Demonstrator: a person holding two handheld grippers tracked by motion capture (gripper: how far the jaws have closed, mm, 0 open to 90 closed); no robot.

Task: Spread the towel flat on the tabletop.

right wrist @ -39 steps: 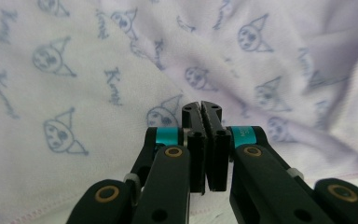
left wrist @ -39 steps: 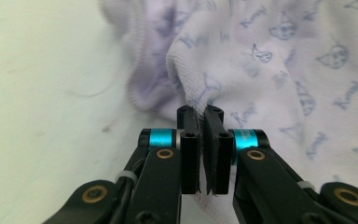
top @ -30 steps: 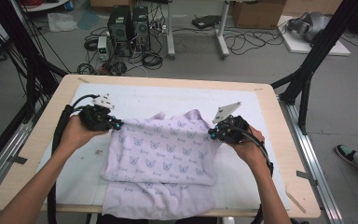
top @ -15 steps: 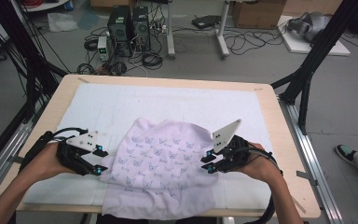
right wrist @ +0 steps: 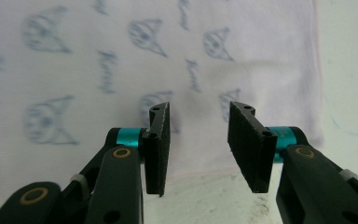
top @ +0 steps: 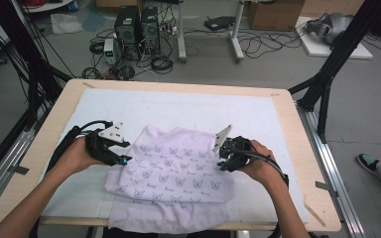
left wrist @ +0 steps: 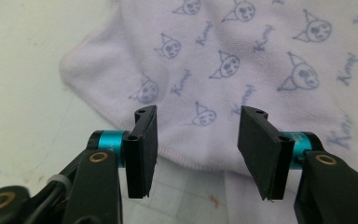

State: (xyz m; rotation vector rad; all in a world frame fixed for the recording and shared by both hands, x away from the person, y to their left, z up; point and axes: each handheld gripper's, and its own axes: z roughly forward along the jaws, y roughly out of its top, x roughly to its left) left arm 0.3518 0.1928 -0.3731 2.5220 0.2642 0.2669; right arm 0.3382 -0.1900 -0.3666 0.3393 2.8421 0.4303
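Towel (top: 171,173), pale lilac w/ cat-face print, lies folded mid-table, near edge overhanging. My L gripper (top: 124,159) and R gripper (top: 222,161) at its sides, jaws just been opening, nothing between them.

The left gripper (left wrist: 193,154), jaws just opened and empty, hovers over the towel's (left wrist: 242,60) edge.

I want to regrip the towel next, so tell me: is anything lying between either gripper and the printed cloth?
Nothing visible is. The left gripper sits at the cloth's left edge and the right gripper at its right edge. Both have just been opening, with nothing clamped between the jaws, and each gripper view looks straight onto the cloth.
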